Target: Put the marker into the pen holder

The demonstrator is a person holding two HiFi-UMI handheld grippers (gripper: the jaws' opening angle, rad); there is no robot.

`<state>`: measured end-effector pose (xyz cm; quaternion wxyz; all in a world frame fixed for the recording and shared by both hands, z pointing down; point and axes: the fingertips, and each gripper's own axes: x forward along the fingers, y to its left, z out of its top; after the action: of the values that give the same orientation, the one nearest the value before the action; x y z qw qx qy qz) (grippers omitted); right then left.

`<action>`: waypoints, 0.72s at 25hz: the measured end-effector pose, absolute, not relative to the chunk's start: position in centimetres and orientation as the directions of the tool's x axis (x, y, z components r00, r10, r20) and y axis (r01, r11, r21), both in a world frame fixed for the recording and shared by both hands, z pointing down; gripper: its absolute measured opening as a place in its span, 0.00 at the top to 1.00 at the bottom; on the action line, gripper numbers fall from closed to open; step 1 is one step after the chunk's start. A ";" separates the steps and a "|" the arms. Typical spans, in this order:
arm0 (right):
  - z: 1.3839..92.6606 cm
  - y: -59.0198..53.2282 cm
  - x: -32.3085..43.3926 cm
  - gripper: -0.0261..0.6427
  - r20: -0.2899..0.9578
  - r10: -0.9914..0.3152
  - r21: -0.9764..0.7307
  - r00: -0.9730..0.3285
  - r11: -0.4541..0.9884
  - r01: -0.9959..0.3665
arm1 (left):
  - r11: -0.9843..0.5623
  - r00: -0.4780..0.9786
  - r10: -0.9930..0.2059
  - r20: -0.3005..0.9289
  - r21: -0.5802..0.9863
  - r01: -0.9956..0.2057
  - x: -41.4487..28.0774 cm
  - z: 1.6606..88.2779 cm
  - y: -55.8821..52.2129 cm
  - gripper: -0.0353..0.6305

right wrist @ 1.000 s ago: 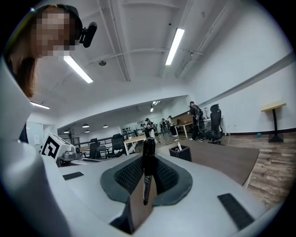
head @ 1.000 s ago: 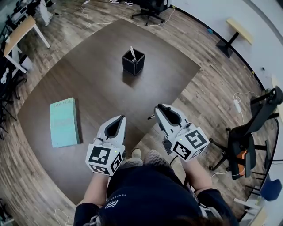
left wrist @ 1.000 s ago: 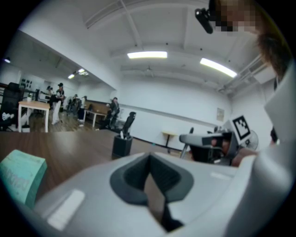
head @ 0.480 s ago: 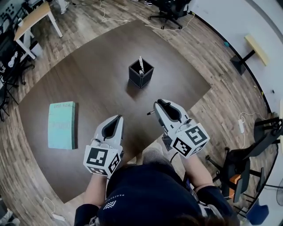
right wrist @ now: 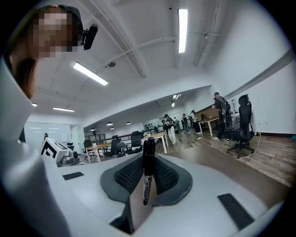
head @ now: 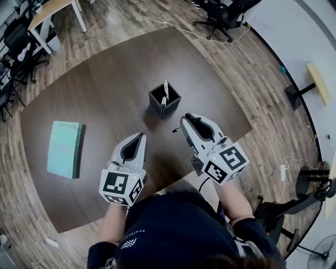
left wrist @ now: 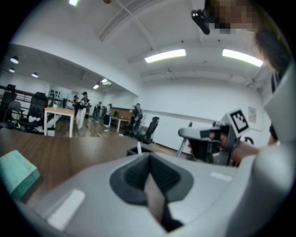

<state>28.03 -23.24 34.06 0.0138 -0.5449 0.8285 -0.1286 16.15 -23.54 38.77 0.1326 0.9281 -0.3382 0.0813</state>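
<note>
The black square pen holder [head: 164,101] stands on the dark brown table [head: 105,89], and a white pen [head: 165,91] sticks out of it. My right gripper [head: 185,120] hovers just right of and nearer than the holder, shut on a black marker [right wrist: 147,167]. The marker lies crosswise in the jaws, and its tip [head: 176,129] pokes out to the left. My left gripper [head: 139,137] hangs over the table's near part with its jaws together and nothing in them. From the left gripper view, the holder [left wrist: 138,150] sits low ahead.
A teal notebook [head: 64,148] lies at the table's left. The table's near right edge runs under my right gripper. Office chairs [head: 227,10] and a cable lie on the wood floor beyond the far corner. Desks [head: 52,13] stand at the far left.
Both grippers have moved forward over the table. The right one, with the marker in it, is now much closer to the pen holder. Neither grip has changed.
</note>
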 end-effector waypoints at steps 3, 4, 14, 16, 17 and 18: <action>34.0 -24.9 28.7 0.88 0.108 -0.890 -0.231 -0.442 0.410 -0.882 | -0.707 0.729 -0.640 0.240 0.187 -0.682 16.6 38.8 -24.8 0.94; 34.0 -25.5 28.9 0.88 0.107 -0.884 -0.229 -0.455 0.423 -0.877 | -0.697 0.720 -0.651 0.240 0.185 -0.693 16.6 38.8 -25.1 0.94; 34.3 -30.6 29.3 0.88 0.095 -0.822 -0.192 -0.561 0.538 -0.821 | -0.598 0.621 -0.747 0.237 0.169 -0.784 17.0 39.2 -28.3 0.94; 34.5 -31.5 29.3 0.88 0.086 -0.820 -0.179 -0.566 0.546 -0.818 | -0.582 0.605 -0.759 0.238 0.169 -0.796 16.9 39.4 -28.7 0.94; 34.5 -31.9 29.5 0.88 0.077 -0.822 -0.177 -0.564 0.546 -0.819 | -0.574 0.598 -0.764 0.240 0.169 -0.801 16.8 39.5 -28.8 0.94; 34.5 -32.3 29.7 0.88 0.069 -0.825 -0.176 -0.560 0.543 -0.821 | -0.566 0.591 -0.769 0.243 0.170 -0.806 16.8 39.6 -28.9 0.94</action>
<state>29.70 -32.31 34.48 0.0112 -0.4687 0.8783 -0.0941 16.80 -28.88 39.59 0.1321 0.8821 -0.4465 0.0708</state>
